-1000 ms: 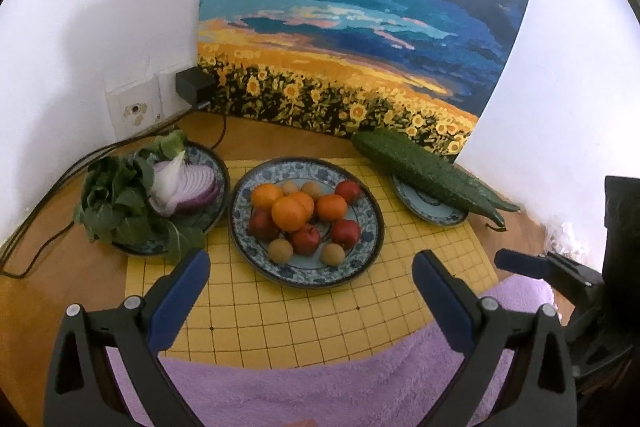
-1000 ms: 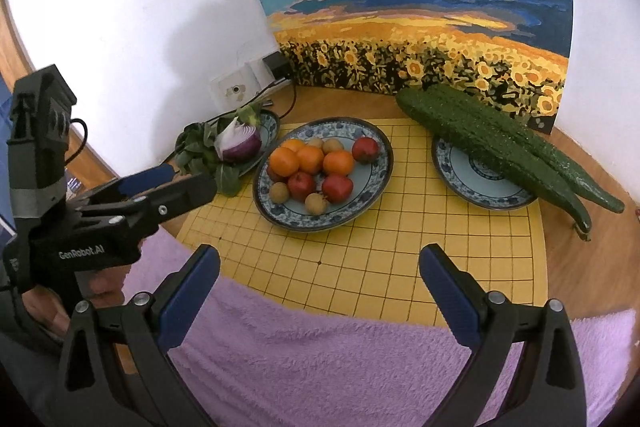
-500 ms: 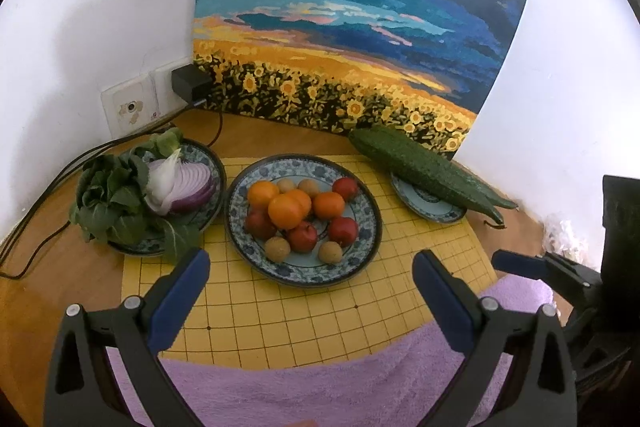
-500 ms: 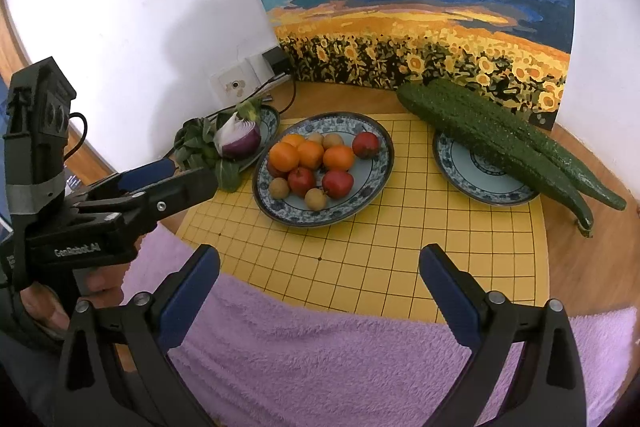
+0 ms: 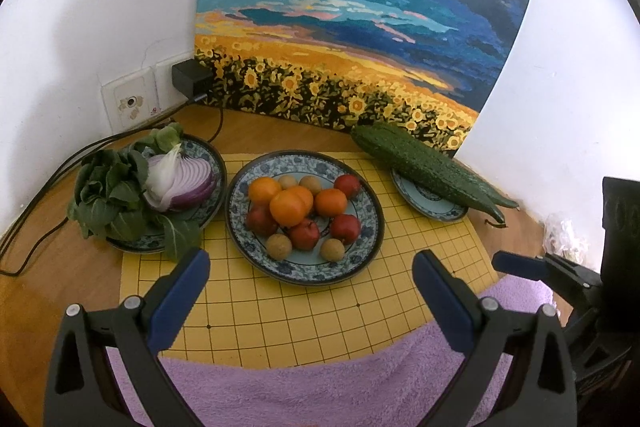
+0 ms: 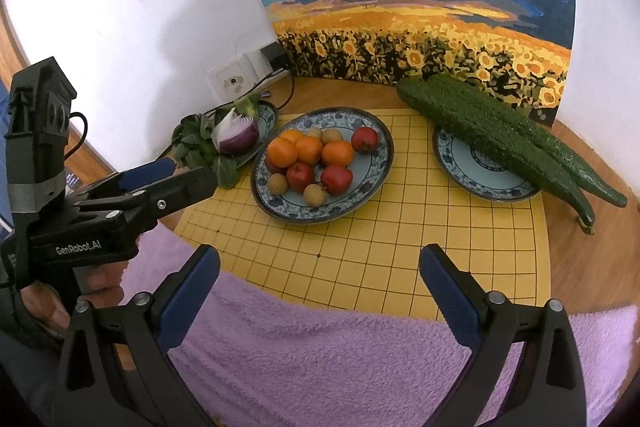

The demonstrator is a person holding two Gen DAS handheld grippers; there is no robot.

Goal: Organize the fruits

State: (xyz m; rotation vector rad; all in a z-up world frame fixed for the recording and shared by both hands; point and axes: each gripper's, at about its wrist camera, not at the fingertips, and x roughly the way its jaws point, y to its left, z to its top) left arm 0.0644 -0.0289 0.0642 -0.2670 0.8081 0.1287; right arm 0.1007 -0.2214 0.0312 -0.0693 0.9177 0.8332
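A big blue-patterned plate (image 5: 362, 239) sat in the middle of a yellow grid mat (image 5: 304, 311). It held the fruit all heaped together: oranges (image 5: 288, 207), red apples (image 5: 345, 228) and small brown round fruits (image 5: 279, 247). In the right wrist view the same plate (image 6: 374, 171) lay far ahead of the gripper.

To the left, a smaller plate (image 5: 214, 157) held half a red onion (image 5: 182, 181) and leafy greens (image 5: 110, 195). To the right, two long bumpy cucumbers (image 5: 424, 169) lay across a little plate (image 5: 434, 213), sticking out past its rim.

The left gripper (image 5: 308, 283) hung over the near edge of the mat with its jaws wide open. They held nothing and touched nothing. The right gripper (image 6: 320, 277) was wide open too, empty, above a purple towel (image 6: 320, 351) that lay along the front of the mat.

In the right wrist view a hand (image 6: 60, 301) held the left gripper's handle.

Behind it all a sunflower painting (image 5: 352, 27) leaned on the white wall.
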